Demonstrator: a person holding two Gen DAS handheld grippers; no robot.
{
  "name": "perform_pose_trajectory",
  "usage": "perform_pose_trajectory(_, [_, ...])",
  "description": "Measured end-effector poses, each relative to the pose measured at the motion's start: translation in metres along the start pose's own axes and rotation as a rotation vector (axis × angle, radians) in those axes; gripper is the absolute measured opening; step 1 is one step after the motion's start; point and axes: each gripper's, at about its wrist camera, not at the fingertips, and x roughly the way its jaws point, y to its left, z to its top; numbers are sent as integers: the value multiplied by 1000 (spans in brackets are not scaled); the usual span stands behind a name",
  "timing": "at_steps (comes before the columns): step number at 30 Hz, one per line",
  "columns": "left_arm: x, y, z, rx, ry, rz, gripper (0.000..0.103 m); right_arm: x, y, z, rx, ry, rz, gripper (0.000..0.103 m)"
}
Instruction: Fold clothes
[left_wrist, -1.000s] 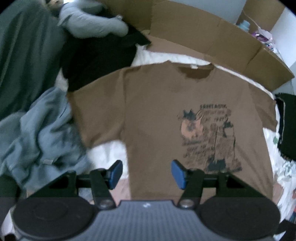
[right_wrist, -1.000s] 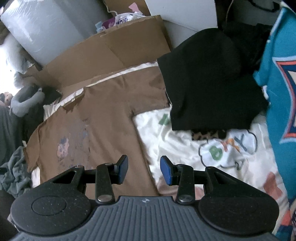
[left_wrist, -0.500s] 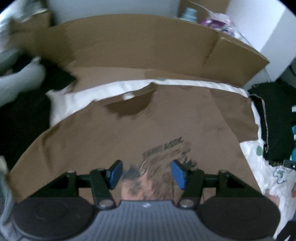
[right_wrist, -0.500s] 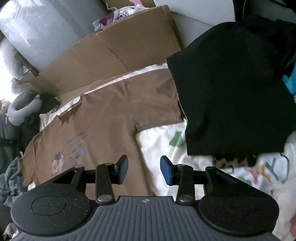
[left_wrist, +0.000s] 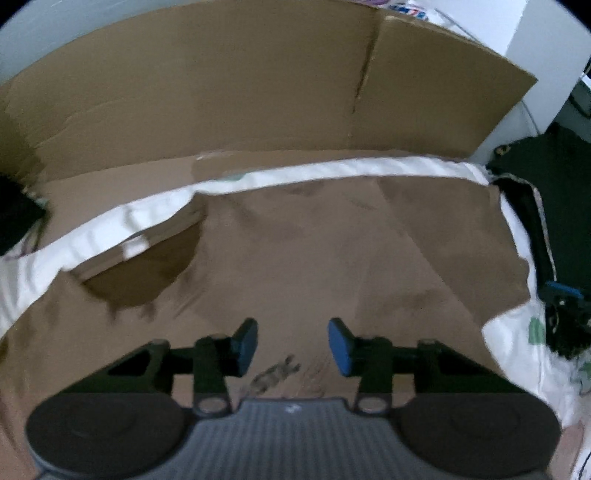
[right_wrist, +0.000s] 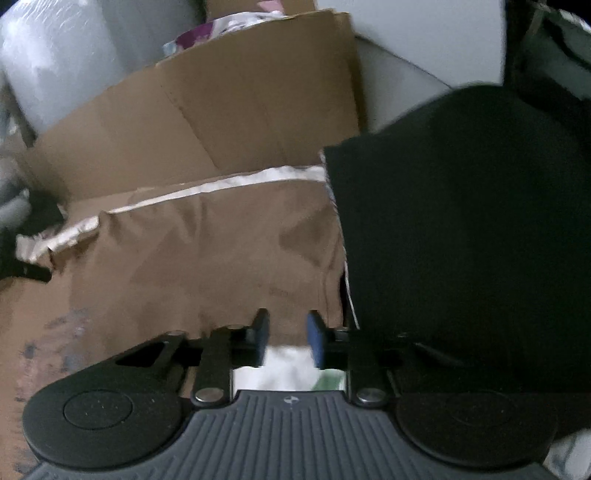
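Observation:
A brown T-shirt (left_wrist: 314, 258) with a dark chest print lies flat on white bedding (left_wrist: 110, 225), its collar (left_wrist: 147, 269) to the upper left. My left gripper (left_wrist: 293, 345) hovers low over the chest just above the print. Its jaws are closing, and the gap between the blue pads holds nothing. In the right wrist view the shirt's sleeve (right_wrist: 258, 258) ends at my right gripper (right_wrist: 288, 334). Those jaws are closing too, with the sleeve hem at the pad tips and a gap still showing.
A cardboard sheet (left_wrist: 258, 92) stands along the far side of the bed. A black garment (right_wrist: 461, 221) lies right beside the sleeve, to the right of my right gripper. Patterned white bedding (left_wrist: 517, 339) shows beyond the sleeve.
Both grippers dropped closer to the shirt. The left went from the hem up to the chest near the collar, the right to the sleeve hem. Both pairs of jaws narrowed.

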Motion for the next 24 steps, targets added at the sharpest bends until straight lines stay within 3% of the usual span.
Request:
perform_pose_trajectory(3, [11,-13,7,-8,-25,-37,44,18,3,1,0,-32,27,26])
perform_pose_trajectory(8, [37,-40,11,41,-12,-68,43,49,19,-1,-59,-63,-3,26])
perform_pose_trajectory(11, [53,-54,15,60,-6,-81,43,60,24,-3,-79,-43,-83,26])
perform_pose_trajectory(14, [68,-68,21,99,3,-85,43,69,16,-6,-87,-16,-125,18])
perform_pose_trajectory(19, [92,-89,33,171,2,-84,43,71,13,-10,-165,-19,-160,17])
perform_pose_trajectory(21, [101,-96,39,183,-6,-85,43,71,10,-11,-165,-14,-183,3])
perform_pose_trajectory(24, [113,-104,47,198,-14,-87,43,73,7,-12,-170,-6,-217,3])
